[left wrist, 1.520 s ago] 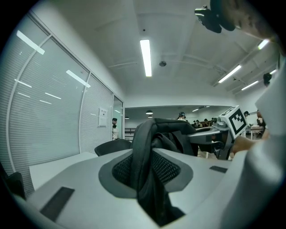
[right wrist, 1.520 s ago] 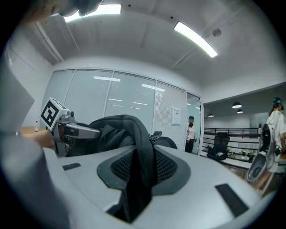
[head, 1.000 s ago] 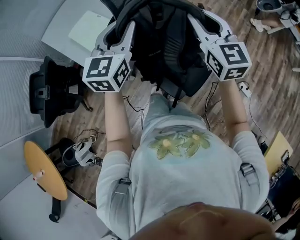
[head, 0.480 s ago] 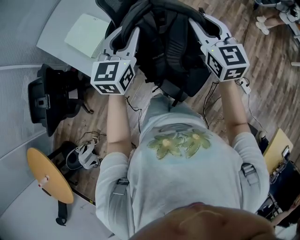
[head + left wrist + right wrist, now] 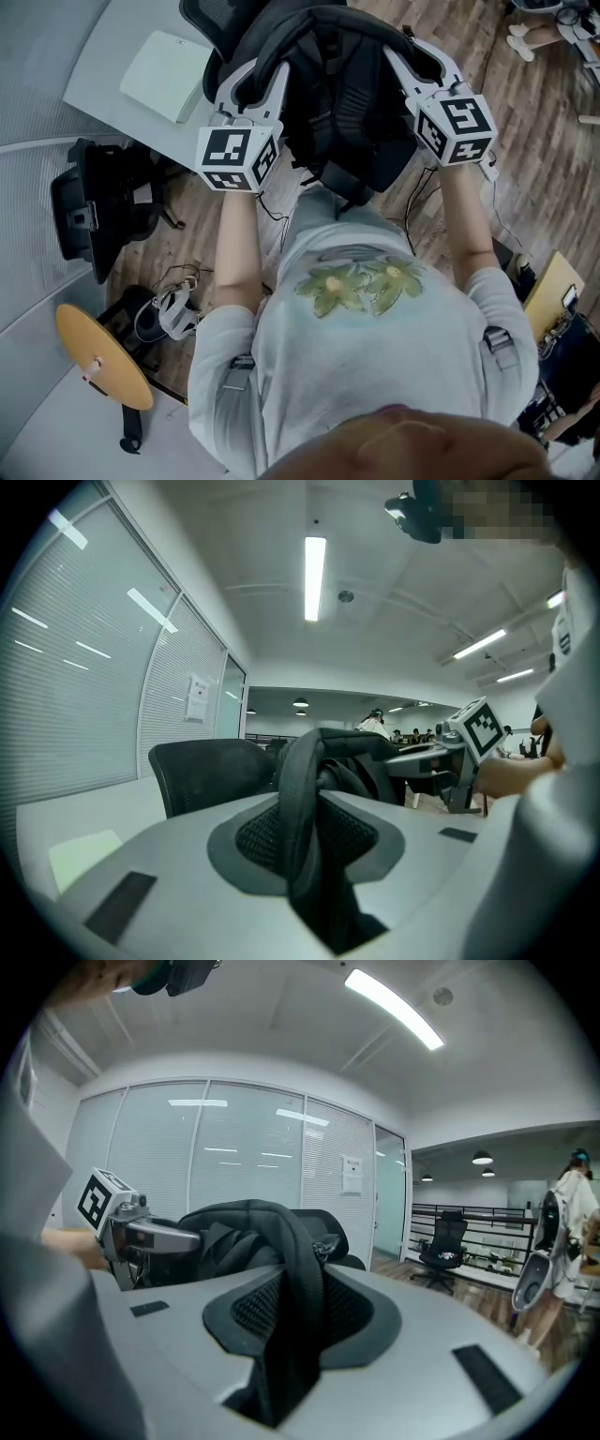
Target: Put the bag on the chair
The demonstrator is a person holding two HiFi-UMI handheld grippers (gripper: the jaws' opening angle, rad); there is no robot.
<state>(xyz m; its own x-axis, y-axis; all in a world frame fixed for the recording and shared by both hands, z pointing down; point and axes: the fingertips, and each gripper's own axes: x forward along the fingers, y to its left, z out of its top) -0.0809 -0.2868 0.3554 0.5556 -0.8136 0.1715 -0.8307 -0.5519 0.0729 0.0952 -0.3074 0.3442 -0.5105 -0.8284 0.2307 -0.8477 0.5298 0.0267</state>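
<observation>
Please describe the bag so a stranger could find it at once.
Look above the person's arms, between the left gripper and the right gripper. The bag hangs there by its straps. Unlike the mesh chair beyond it, it is soft padded fabric.

1 blk bag (image 5: 342,103), 2 grippers (image 5: 251,82) (image 5: 414,58), 1 notepad (image 5: 169,64), 1 desk (image 5: 117,103)

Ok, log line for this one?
left gripper: shut on bag | right gripper: shut on bag | bag: held at chair

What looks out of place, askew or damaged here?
Nothing looks damaged or spilled. The black fabric backpack hangs by its straps from the left gripper and right gripper; only loose dark cables trail across the wooden floor.
</observation>
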